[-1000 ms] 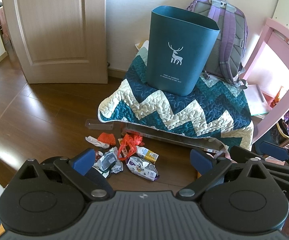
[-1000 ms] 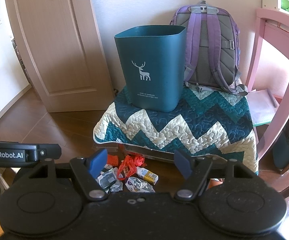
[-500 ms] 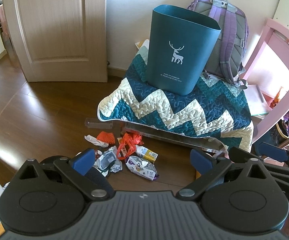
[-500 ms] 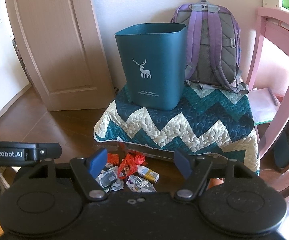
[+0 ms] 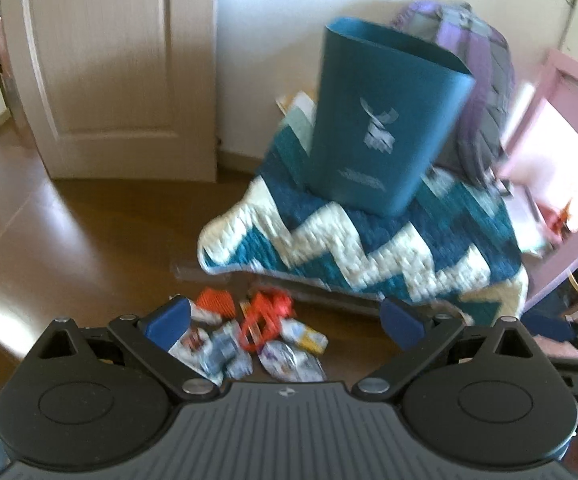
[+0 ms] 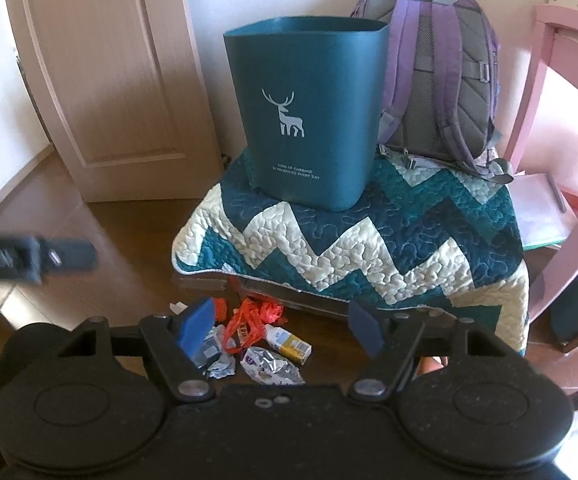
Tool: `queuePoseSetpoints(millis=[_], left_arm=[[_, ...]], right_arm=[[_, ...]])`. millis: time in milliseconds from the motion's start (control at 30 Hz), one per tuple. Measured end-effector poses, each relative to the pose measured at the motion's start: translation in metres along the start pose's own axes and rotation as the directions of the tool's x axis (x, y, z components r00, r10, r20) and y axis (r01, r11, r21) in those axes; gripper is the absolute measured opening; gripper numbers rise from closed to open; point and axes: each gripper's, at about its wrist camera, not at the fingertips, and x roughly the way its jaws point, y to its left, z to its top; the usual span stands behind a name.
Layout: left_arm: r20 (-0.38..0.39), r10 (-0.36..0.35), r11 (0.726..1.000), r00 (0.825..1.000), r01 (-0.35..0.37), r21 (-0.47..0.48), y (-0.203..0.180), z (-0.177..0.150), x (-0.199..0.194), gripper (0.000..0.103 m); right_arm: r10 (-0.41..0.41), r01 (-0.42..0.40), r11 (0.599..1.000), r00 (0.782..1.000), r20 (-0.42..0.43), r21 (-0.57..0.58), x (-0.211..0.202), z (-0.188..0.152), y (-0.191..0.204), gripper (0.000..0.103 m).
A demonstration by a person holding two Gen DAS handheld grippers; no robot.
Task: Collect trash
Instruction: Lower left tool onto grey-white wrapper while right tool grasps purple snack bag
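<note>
Left wrist view has blurred and dipped toward the wrapper pile point(image 5: 257, 340) at lower centre, so probably pickup begins; both tools, left tool point(image 5: 285, 322) and right tool point(image 6: 281, 322), spread empty; teal bin point(image 6: 309, 120) waits above.

The left tongs point(image 5: 285, 322) have a black body with a ribbed dark grey plate at its middle bearing a small pale logo, two round black discs either side, black link arms on silver pivot screws, and blue fingertips point(image 5: 168, 322). The right tongs point(image 6: 281, 326) are matte black and dust-speckled, with two small holes at the centre, the same discs, silver screws and blue fingertips point(image 6: 198, 326).
</note>
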Motion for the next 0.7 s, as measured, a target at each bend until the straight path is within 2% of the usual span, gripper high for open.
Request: queuePoseSetpoints(millis=[167, 333, 400, 533, 600, 700], left_arm=[[0.063, 0.061, 0.997, 0.996, -0.058, -0.047, 0.041, 0.027, 0.035, 0.102], [0.087, 0.048, 0.998, 0.995, -0.044, -0.045, 0.081, 0.048, 0.085, 0.102], [0.067, 0.049, 0.999, 0.997, -0.048, -0.018, 0.095, 0.056, 0.111, 0.102], [-0.011, -0.007, 0.999, 1.0, 0.008, 0.052, 0.12, 0.068, 0.17, 0.102], [-0.047, -0.017, 0.997, 0.999, 0.021, 0.076, 0.127, 0.064, 0.2, 0.102], [-0.099, -0.028, 0.991, 0.995, 0.041, 0.128, 0.134, 0.048, 0.247, 0.102]], right_arm=[[0.005, -0.004, 1.0, 0.997, -0.071, 0.01, 0.048, 0.008, -0.003, 0.073], [0.036, -0.039, 0.999, 0.99, -0.138, -0.019, 0.106, 0.012, 0.003, 0.073], [0.053, -0.062, 0.996, 0.987, -0.153, -0.058, 0.131, 0.013, 0.009, 0.073], [0.116, -0.14, 0.985, 0.969, -0.218, -0.099, 0.182, 0.013, 0.02, 0.073], [0.156, -0.191, 0.974, 0.957, -0.246, -0.125, 0.209, 0.01, 0.026, 0.073], [0.163, -0.217, 0.962, 0.945, -0.285, -0.168, 0.252, -0.006, 0.034, 0.073]])
